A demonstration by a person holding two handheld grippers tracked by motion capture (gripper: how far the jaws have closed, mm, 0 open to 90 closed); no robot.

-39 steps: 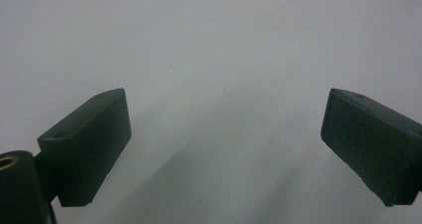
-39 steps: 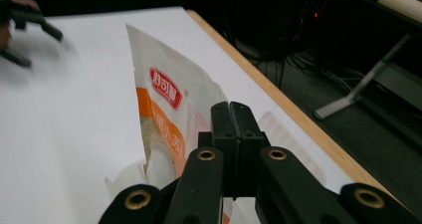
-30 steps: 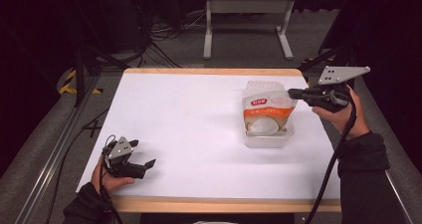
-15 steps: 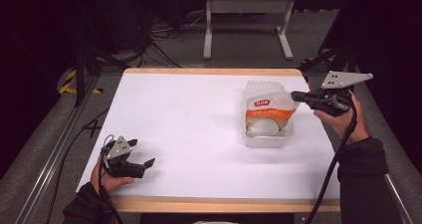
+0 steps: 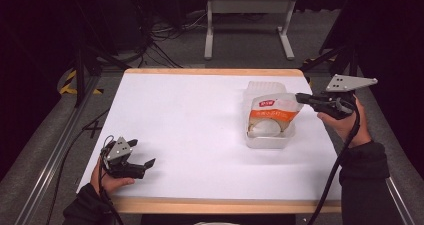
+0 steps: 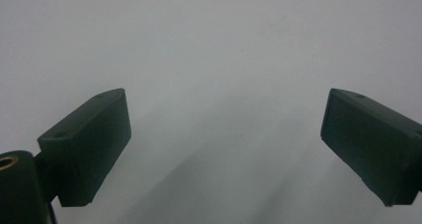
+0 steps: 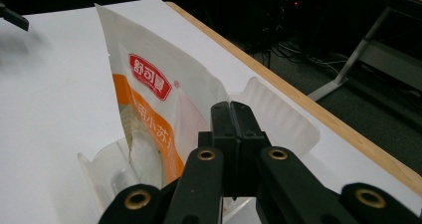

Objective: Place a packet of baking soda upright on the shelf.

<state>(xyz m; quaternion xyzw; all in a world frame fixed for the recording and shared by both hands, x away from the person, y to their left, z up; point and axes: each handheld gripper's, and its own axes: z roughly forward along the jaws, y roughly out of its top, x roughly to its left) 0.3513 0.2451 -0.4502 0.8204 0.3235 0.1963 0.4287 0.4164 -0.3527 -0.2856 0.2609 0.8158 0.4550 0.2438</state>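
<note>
A: Where does the thing sit?

B: An orange-and-white printed plastic food pouch with a red logo (image 5: 272,112) stands tilted inside a clear, thin-walled plastic tray (image 5: 267,140), on the right half of the white-topped desk (image 5: 190,120), near its far right corner. A white rounded lump shows through the pouch's lower part.

A: Right gripper?

B: The right gripper (image 5: 301,98) is level with the pouch's upper right edge. From the right gripper view its fingers (image 7: 232,129) are pressed flat together, and the pouch film runs right up to them. I judge they are pinching the pouch's edge, though the exact contact line is hidden behind the fingers.

A: Left?

B: The left gripper (image 5: 147,162) rests low at the near left corner of the desk, well apart from the tray. Fingers (image 6: 87,149) spread wide, nothing between them, bare desk beneath.

A: How will the pouch handle?

B: My guess: light, film soft and crinkly, likely slick. The contents sit low, so a pinch at the top edge would let the bottom swing and sag. The sealed rim is the stiffest place to take hold. The tray looks flimsy and light; it may lift or skid with the pouch unless something steadies it.
</note>
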